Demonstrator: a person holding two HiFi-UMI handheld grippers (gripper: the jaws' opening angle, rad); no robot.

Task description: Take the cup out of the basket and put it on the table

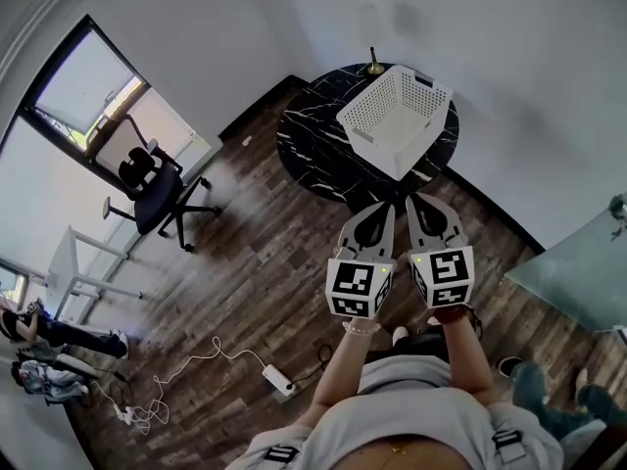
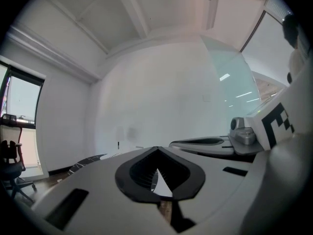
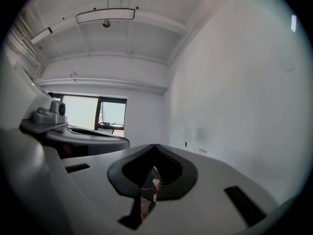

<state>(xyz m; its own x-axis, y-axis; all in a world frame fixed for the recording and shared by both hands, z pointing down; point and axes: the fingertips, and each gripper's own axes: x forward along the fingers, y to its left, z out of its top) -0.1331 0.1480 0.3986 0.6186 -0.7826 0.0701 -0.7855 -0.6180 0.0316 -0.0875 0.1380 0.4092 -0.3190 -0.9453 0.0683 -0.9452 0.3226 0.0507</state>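
The jaws of the left gripper (image 2: 156, 150) are seen pressed together at their tips, with nothing held between them. The jaws of the right gripper (image 3: 155, 147) are likewise closed tip to tip and empty. Both grippers are held level and side by side, close together but not touching, each carried in one of the person's hands and pointed toward the table (image 1: 313, 145).

Just beyond the tips, the round table with its black, white-veined top is found on a wooden floor (image 1: 255, 262). A white basket (image 1: 423, 101) with latticed walls is set on it, toward the far right part of the top. The cup cannot be made out in any view – only the basket's pale inside is shown from above. A small brass-coloured object (image 1: 375, 67) is seen at the table's far edge, just behind the basket.

Further out, a black office chair (image 1: 157, 189) is placed near the window on the left, and a white power strip (image 1: 279, 380) with its cable is laid on the floor close to the person.
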